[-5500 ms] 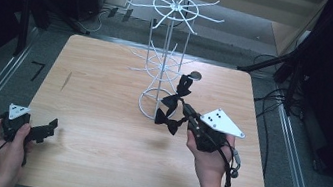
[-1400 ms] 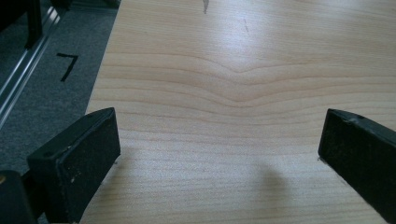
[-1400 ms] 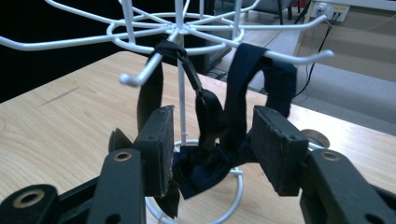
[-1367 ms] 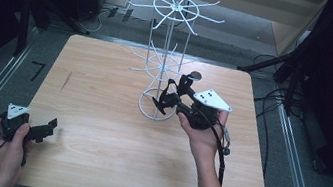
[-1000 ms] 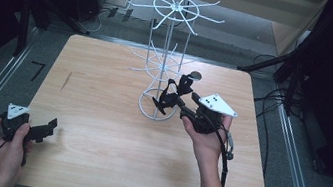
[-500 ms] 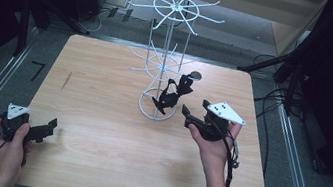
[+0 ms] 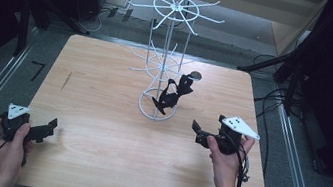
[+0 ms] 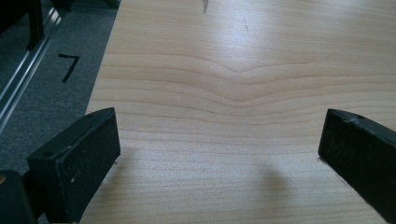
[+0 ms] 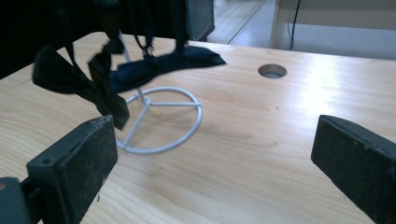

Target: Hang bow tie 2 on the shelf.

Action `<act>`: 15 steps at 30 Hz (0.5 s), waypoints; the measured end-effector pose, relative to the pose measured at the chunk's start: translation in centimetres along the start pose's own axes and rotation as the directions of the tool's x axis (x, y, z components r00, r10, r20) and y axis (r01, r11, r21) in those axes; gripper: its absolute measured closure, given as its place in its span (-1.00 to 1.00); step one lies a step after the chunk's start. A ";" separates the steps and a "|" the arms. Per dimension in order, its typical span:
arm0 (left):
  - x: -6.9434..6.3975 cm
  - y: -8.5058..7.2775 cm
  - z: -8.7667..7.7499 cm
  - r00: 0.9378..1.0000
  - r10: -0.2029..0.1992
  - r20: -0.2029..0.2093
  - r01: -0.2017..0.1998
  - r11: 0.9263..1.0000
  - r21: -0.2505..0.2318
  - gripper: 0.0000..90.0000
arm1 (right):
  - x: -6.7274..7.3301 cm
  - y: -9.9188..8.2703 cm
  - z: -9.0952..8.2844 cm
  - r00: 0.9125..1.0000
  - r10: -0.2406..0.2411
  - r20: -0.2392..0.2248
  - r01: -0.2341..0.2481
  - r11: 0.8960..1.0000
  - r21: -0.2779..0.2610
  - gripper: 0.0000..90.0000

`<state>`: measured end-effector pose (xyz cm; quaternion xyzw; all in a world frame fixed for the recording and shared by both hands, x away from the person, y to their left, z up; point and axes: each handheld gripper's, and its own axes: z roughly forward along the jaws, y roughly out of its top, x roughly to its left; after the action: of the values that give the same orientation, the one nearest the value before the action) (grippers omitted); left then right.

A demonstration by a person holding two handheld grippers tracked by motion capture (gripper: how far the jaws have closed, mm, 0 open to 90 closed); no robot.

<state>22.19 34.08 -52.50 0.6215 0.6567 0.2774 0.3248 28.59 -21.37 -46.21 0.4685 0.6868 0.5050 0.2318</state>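
Note:
A black bow tie point(image 7: 172, 93) hangs from a low arm of the white wire rack point(image 7: 167, 38) that stands mid-table. My right gripper point(image 7: 197, 133) is to the right of the rack's base and apart from it. Its jaws have just been opening and stand wide, with nothing between them. In the right gripper view the bow tie point(image 9: 109, 74) dangles over the rack's base ring point(image 9: 189, 133), beyond the right gripper point(image 9: 215, 158). My left gripper point(image 7: 51, 128) rests open at the table's front left, over bare wood point(image 8: 219, 149).
The wooden table point(image 7: 98, 93) has a small round hole point(image 7: 196, 76) behind the rack, which the right gripper view also shows as a hole point(image 9: 272, 71). Metal rails and cables run along the floor on both sides. Dark stands are at the back.
The right gripper has let go of the bow tie, which stays on the rack, and has drawn back to the right, nearer the person and lower. The left gripper has not moved.

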 end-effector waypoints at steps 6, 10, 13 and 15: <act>0.0 0.0 0.0 1.000 0.001 0.001 -0.001 1.000 0.003 -1.00 | -1.2 -1.6 -0.7 1.000 0.014 0.019 -0.014 1.000 0.014 -0.98; -0.1 0.0 0.0 1.000 0.004 0.000 -0.004 1.000 0.006 -1.00 | -1.8 -2.4 -1.0 0.999 0.027 0.029 -0.027 0.999 0.025 -0.98; -0.1 0.0 0.0 1.000 0.004 0.000 -0.004 1.000 0.007 -1.00 | -2.2 -3.0 -1.2 0.999 0.038 0.026 -0.039 0.999 0.031 -0.98; -0.1 0.0 0.0 1.000 0.004 0.001 -0.004 1.000 0.007 -1.00 | -2.5 -3.4 -1.4 0.999 0.037 0.019 -0.037 0.999 0.032 -0.98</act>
<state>22.23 33.95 -52.50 0.6240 0.6562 0.2757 0.3224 27.20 -24.38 -49.11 0.4895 0.6839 0.4937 0.2210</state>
